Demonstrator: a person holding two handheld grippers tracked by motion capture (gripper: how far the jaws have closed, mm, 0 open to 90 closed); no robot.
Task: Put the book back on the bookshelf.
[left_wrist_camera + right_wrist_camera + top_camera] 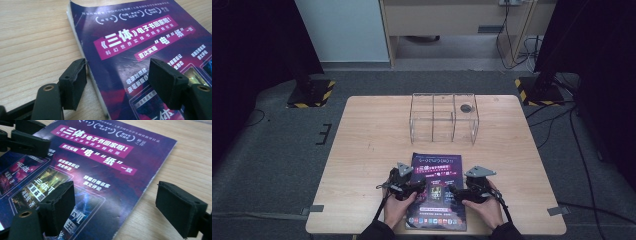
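Magazine (435, 190) lies flat on the table (362, 150), its edges between both pairs of spread fingers: left gripper (117, 82) straddles its left edge, right gripper (125, 210) its right edge. Beyond the fingers stands a clear rack (443, 117).

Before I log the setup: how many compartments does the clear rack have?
3, side by side in the clear acrylic rack at the table's far middle: left, middle, and right, which holds a small dark round object.

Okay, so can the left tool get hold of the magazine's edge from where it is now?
Probably yes. The left tool is open and straddles the magazine's left edge, one jaw over the bare table, the other above the cover. Nothing sits between them, though the flat magazine might need lifting first.
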